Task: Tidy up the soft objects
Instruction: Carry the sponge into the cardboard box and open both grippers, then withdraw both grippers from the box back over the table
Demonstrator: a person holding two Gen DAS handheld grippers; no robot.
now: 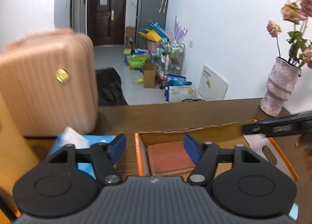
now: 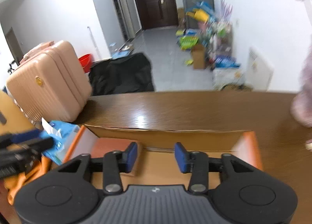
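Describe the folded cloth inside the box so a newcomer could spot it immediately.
On the brown wooden table sits an open cardboard box with orange edges. Lying flat in its left end is a folded terracotta-orange towel. It is the box's only soft item, unlike the blue tissue pack outside.

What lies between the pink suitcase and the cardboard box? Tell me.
A blue tissue pack lies on the wooden table between the pink suitcase and the cardboard box, seen in both wrist views.

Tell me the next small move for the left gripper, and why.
Probably swing the left gripper left toward the blue tissue pack: its jaws are open and empty, the orange towel already lies in the cardboard box, and the pack lies outside.
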